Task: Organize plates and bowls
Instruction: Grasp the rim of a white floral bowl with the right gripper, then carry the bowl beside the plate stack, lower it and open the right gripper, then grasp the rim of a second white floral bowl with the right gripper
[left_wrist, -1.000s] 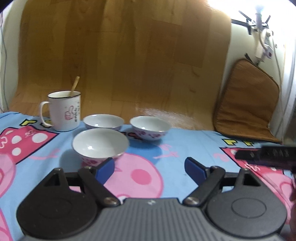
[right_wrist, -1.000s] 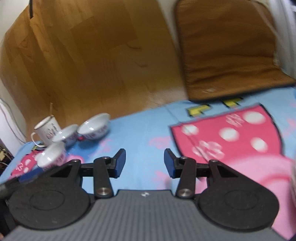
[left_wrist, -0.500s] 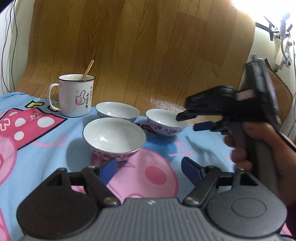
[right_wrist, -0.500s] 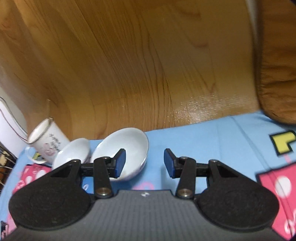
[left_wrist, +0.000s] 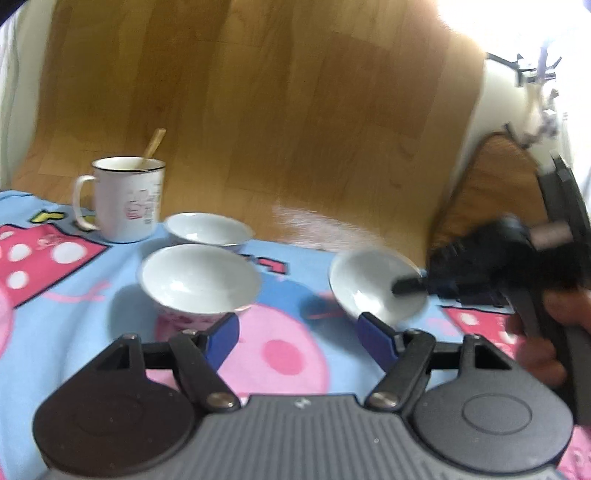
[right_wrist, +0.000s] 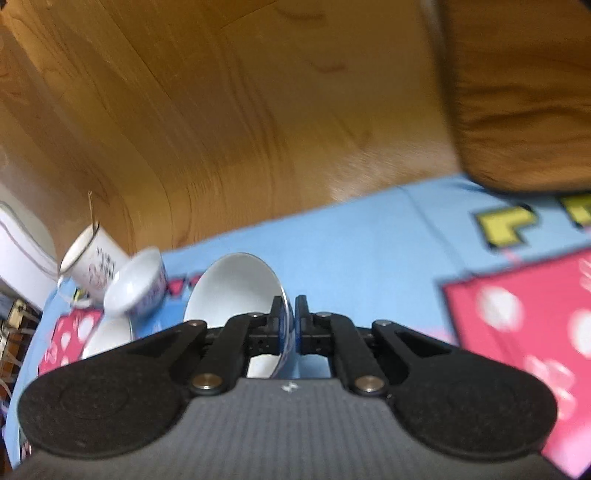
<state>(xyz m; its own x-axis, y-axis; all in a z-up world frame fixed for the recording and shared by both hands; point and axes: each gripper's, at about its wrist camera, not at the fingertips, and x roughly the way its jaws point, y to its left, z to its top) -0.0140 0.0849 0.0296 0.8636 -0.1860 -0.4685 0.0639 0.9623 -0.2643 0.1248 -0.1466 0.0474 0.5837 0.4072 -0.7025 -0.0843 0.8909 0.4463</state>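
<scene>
Three white bowls with pink patterns are on the cartoon cloth. The near bowl (left_wrist: 199, 284) stands just beyond my left gripper (left_wrist: 297, 332), whose jaws are closing with nothing between them. The far bowl (left_wrist: 208, 229) stands upright behind it. To the right, the third bowl (left_wrist: 369, 288) is tilted, with my right gripper (left_wrist: 406, 286) clamped on its rim. In the right wrist view my right gripper (right_wrist: 290, 310) is shut on that bowl's (right_wrist: 232, 291) thin rim. The far bowl (right_wrist: 136, 284) shows at the left.
A white mug (left_wrist: 125, 199) with a spoon stands at the back left, also seen as the mug (right_wrist: 92, 266). A brown cushion (left_wrist: 491, 184) leans at the right. A hand (left_wrist: 554, 325) holds the right gripper. Wood-pattern sheet lies behind the blue and pink cloth (left_wrist: 295, 354).
My right gripper reached the rightmost bowl, shut on its rim, and tipped and carried it to the right, away from the other two. The left jaws narrowed slightly.
</scene>
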